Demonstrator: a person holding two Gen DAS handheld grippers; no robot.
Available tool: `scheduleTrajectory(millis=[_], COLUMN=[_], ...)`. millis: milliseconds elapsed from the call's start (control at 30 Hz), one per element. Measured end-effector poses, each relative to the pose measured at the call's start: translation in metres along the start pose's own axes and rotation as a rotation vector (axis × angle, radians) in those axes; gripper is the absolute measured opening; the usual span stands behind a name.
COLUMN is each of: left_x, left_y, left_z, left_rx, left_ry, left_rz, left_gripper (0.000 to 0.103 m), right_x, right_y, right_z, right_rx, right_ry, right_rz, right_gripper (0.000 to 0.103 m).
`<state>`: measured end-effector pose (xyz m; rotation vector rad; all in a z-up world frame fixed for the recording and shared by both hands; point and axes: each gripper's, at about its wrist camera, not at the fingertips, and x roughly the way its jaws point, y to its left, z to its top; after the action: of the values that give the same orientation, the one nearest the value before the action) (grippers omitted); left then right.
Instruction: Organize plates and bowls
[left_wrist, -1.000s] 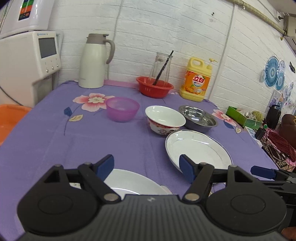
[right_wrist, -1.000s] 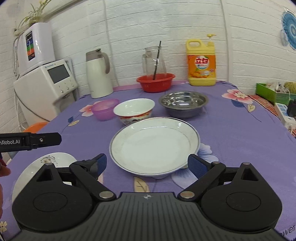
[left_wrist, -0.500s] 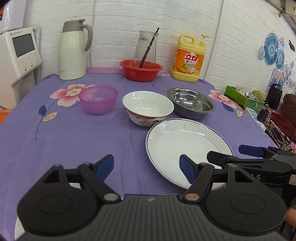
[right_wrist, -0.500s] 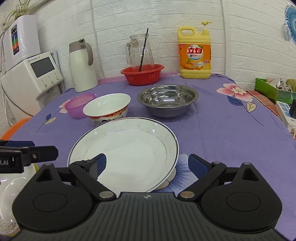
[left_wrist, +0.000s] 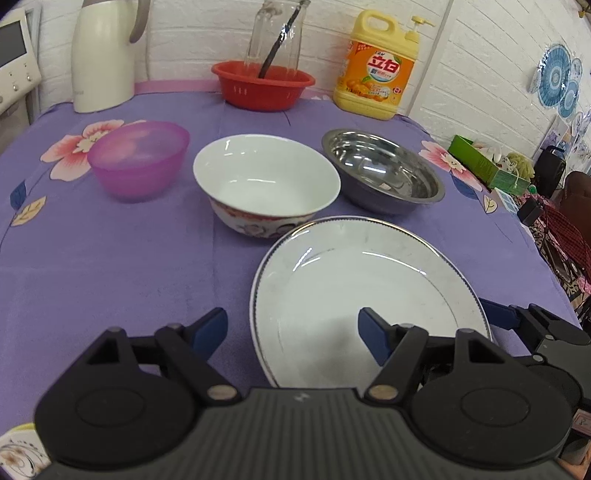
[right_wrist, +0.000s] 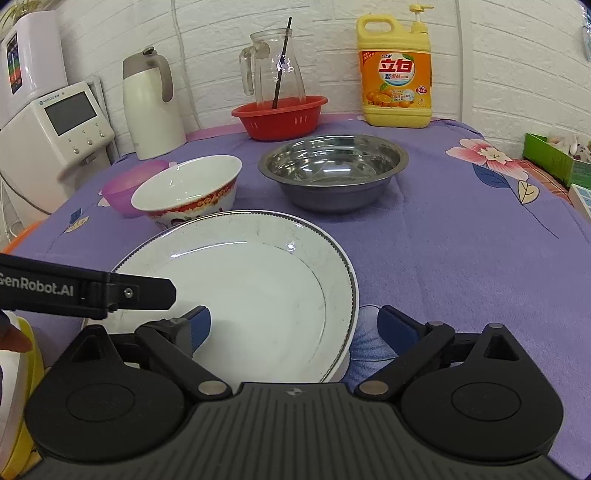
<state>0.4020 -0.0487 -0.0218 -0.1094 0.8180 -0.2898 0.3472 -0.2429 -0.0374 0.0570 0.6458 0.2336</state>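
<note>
Both grippers, left (left_wrist: 293, 332) and right (right_wrist: 293, 326), gape empty, straddling opposite plate (left_wrist: 369, 295) rims; they might collide.

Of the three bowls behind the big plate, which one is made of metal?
The stainless steel bowl, rightmost of the three; the white ceramic bowl and purple plastic bowl are not metal.

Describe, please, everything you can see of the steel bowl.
The steel bowl is a round, shiny metal basin with a flat rolled rim and a duller grey outside. It stands upright and empty on the purple cloth, behind the white plate and right of the china bowl. Nothing appears to touch it.
</note>
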Motion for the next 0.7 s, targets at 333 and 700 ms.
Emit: scheduleTrajectory(millis=[333,700], left_x=[0.007,0.010], left_y=[-0.003,-0.018], left_z=[0.001,-0.004], left_rx=[0.014,0.091], left_ry=[0.016,0.009], left_rz=[0.021,0.027], left_gripper=[0.071,0.055], right_x=[0.005,0.004], right_y=[0.007,0.014], right_z=[0.000,-0.002], right_rx=[-0.058,-0.088], right_ry=[0.020,0.030], right_rz=[-0.025,-0.001], right_gripper=[0.103,0.103])
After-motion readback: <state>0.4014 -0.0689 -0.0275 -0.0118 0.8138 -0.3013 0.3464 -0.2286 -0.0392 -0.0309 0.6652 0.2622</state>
